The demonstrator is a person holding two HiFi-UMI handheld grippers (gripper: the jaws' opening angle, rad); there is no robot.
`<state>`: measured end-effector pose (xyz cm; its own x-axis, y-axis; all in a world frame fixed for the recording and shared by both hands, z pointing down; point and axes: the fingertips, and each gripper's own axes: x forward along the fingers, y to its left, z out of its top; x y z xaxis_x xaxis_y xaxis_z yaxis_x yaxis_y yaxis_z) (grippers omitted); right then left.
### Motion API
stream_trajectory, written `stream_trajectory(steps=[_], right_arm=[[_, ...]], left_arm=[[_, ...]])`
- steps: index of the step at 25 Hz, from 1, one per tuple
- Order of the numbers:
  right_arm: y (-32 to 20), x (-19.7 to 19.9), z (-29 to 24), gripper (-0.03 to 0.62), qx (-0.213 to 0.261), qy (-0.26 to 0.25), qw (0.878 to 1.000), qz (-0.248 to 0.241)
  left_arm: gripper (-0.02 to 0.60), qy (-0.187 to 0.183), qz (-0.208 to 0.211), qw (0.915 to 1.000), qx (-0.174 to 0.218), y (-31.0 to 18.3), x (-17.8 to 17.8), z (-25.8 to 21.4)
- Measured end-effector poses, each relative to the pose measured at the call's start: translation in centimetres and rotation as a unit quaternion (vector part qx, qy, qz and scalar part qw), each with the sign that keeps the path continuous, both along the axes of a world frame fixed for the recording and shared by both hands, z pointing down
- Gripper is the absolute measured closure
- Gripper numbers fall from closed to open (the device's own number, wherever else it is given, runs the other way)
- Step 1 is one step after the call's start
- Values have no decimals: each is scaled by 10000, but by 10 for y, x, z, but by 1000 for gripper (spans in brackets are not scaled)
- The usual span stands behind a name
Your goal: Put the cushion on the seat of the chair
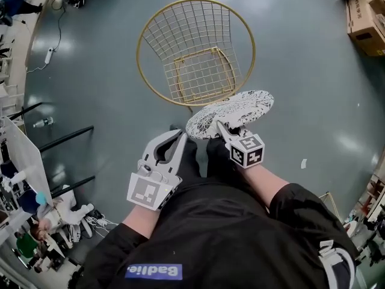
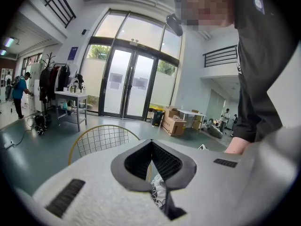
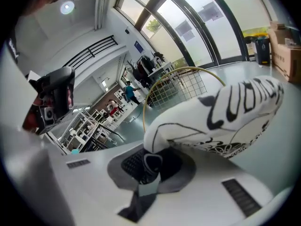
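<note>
- Our left claw (image 1: 179,138), on the near side of the chair (image 1: 198,71), has its jaws pressed together on nothing.
- Our right claw (image 1: 222,127) pinches the near edge of the cushion (image 1: 231,112), which hangs in the air at the chair's front rim, not on it.
- The chair's seat is bare, so we judge 1 step left: carry the cushion over it, lower, let go.

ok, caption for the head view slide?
Right gripper grips the patterned cushion by its edge, in front of the gold wire chair; left gripper empty alongside.
</note>
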<state>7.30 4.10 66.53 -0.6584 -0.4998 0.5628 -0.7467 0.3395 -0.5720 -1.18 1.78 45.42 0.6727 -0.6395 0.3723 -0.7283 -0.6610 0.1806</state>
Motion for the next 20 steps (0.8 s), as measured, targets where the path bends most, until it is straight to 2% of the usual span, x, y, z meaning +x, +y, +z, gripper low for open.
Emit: stream_trajectory(steps=[11, 20], right_arm=[[-90, -41, 47, 557, 106, 146, 9995, -244], [-146, -65, 103, 557, -410, -15, 9980, 491]], left_arm=[[565, 79, -75, 9995, -302, -32, -27, 53], [565, 242, -137, 9975, -645, -69, -53, 90]])
